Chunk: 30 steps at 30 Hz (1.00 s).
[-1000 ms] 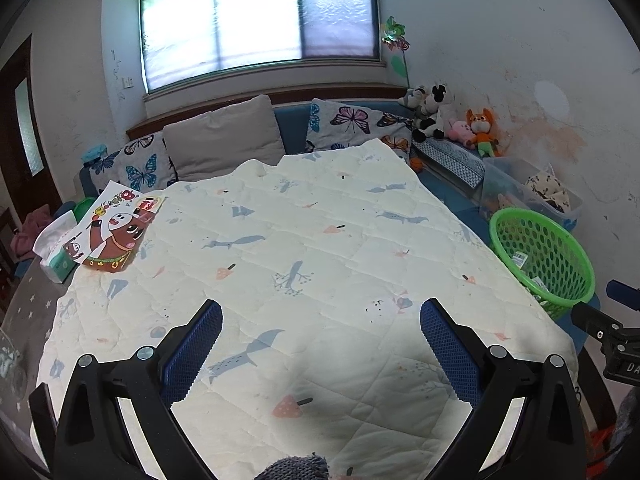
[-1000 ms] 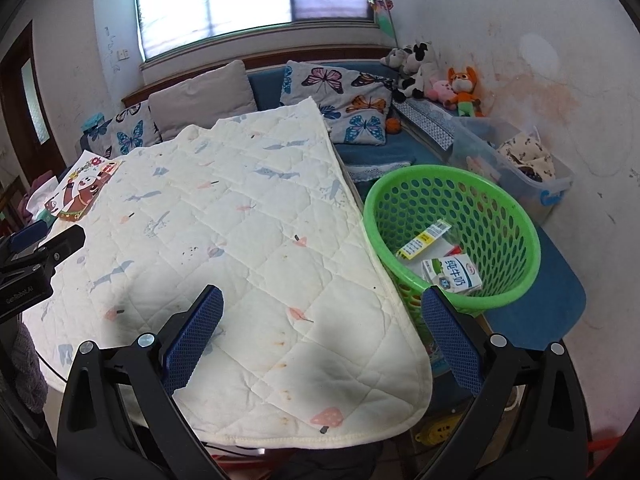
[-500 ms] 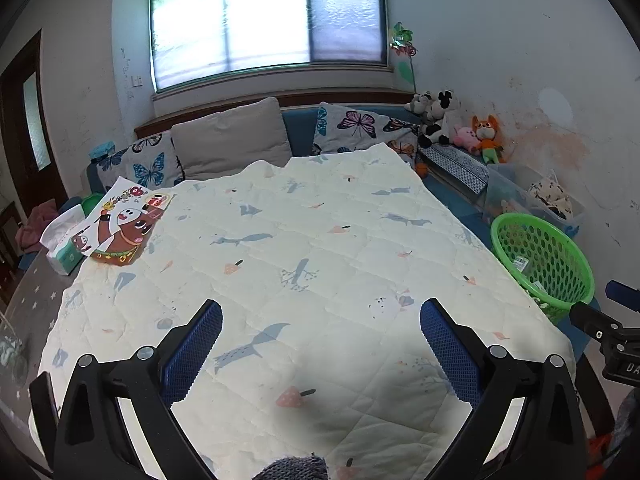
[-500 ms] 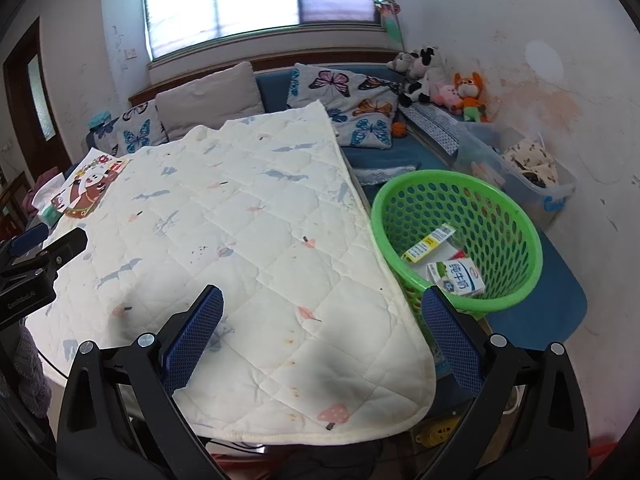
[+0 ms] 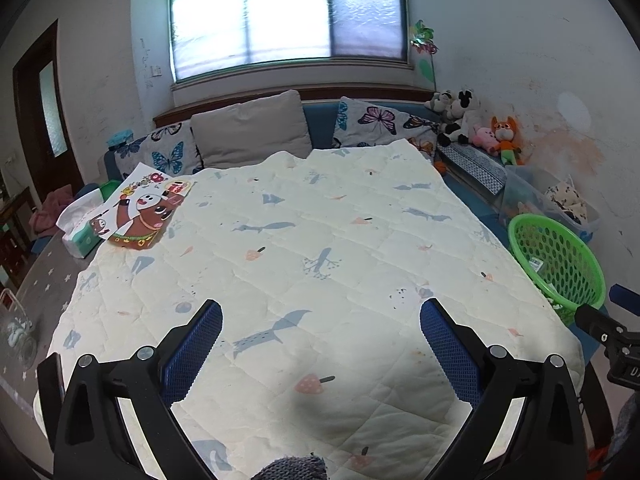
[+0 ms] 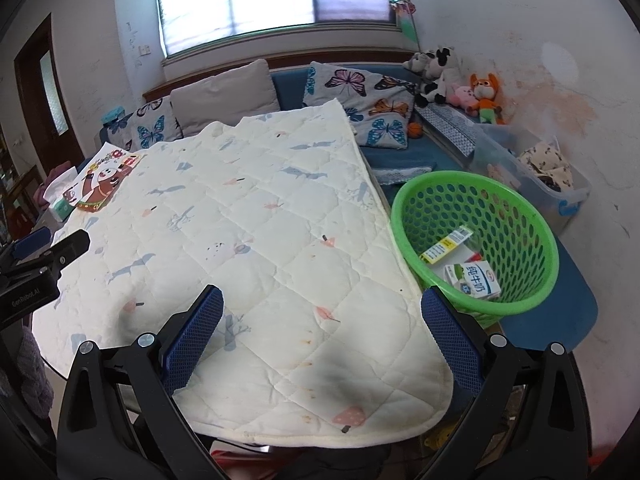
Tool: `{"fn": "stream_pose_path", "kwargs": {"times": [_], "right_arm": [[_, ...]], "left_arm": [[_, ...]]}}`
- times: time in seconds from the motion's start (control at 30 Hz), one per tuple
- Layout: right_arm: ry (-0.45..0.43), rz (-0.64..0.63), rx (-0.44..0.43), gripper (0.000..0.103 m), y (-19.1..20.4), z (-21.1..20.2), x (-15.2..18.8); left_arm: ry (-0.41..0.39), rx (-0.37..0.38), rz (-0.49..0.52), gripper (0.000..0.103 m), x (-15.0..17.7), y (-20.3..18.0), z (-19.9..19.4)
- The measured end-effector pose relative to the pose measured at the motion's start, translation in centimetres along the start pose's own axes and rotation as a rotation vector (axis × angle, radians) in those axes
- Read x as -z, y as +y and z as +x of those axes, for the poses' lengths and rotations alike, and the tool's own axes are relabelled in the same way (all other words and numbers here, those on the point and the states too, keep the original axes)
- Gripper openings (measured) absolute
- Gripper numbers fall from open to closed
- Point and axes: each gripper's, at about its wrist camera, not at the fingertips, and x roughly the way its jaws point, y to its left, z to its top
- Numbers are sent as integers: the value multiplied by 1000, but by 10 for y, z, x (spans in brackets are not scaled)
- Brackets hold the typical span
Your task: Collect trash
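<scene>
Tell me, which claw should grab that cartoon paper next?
Probably the left. The cartoon paper lies at the quilt's far left corner beside the tissue pack, on the left claw's side. The right claw hangs open by the green basket, farther away.

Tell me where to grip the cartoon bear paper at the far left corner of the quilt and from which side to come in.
Grip the cartoon bear paper by its lower brown edge, coming in from the near side, low along the quilt. It lies flat, its left part propped on the tissue pack, so a top pinch would likely fail. The left gripper is open and nearest.
</scene>
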Motion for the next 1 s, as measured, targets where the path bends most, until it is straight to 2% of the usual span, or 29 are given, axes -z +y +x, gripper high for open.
{"fn": "stream_pose_path", "kwargs": {"times": [1.0], "right_arm": [[9,-12,-15,99,4,7,1]], "left_arm": [[3,-8,-15,96,0,6,1]]}}
